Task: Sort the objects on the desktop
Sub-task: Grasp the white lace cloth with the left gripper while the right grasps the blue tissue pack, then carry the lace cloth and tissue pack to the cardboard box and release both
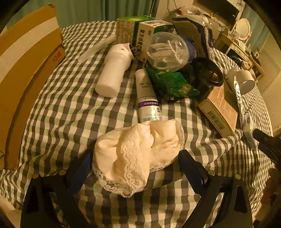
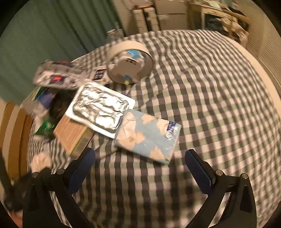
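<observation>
The soft cloth (image 1: 138, 154) has rough lace edges. The foil pack (image 2: 101, 108) is shiny and crinkly. The tub (image 1: 168, 50) is clear plastic.

Grey-and-white checked cloth (image 1: 70, 108); cream lace-edged fabric (image 1: 138, 154); green packet (image 1: 172, 84); blue floral tissue pack (image 2: 149, 136); silver foil tray (image 2: 101, 108).

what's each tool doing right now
left tool: open, fingers on either side of the cream lace cloth, not clamped.
right tool: open, holding nothing.

Green curtain (image 1: 105, 8) behind; round mirror (image 1: 243, 28) on dresser (image 1: 228, 45).
</observation>
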`<state>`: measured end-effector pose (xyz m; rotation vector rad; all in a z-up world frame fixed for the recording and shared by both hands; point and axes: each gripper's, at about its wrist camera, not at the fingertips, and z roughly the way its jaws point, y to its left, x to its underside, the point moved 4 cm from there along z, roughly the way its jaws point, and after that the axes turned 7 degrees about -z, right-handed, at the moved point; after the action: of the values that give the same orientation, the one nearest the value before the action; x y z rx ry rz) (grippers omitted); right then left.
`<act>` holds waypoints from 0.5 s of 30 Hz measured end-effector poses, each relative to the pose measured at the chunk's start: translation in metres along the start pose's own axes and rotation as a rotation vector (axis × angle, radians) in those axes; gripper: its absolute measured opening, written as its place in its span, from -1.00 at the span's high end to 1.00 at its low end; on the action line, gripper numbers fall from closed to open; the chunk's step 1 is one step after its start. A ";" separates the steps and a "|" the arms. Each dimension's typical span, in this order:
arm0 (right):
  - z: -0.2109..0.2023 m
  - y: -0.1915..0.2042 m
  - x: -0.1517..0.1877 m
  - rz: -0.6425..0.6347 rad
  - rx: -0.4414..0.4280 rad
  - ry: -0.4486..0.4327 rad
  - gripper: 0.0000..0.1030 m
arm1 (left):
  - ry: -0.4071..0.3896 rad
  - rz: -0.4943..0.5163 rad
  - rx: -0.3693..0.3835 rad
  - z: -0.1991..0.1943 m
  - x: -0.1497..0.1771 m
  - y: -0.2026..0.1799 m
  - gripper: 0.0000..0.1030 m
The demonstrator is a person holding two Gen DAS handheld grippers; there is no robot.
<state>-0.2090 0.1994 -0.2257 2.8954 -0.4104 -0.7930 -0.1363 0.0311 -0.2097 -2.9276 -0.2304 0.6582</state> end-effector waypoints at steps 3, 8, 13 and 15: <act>0.014 -0.003 0.001 0.076 0.045 -0.015 -0.99 | 0.026 -0.010 0.011 0.006 0.000 0.002 -0.90; 0.019 0.000 -0.004 0.071 0.111 -0.040 -0.95 | 0.009 -0.035 0.026 0.006 -0.006 0.007 -0.61; 0.010 -0.006 0.001 0.073 0.116 -0.031 -0.48 | 0.014 -0.034 0.061 0.002 -0.010 0.011 -0.05; 0.001 -0.014 0.007 0.102 0.088 -0.030 -0.48 | 0.021 -0.049 0.088 0.000 -0.012 0.015 0.18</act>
<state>-0.2004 0.2105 -0.2322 2.9180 -0.6060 -0.8232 -0.1446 0.0144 -0.2070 -2.8339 -0.2638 0.6139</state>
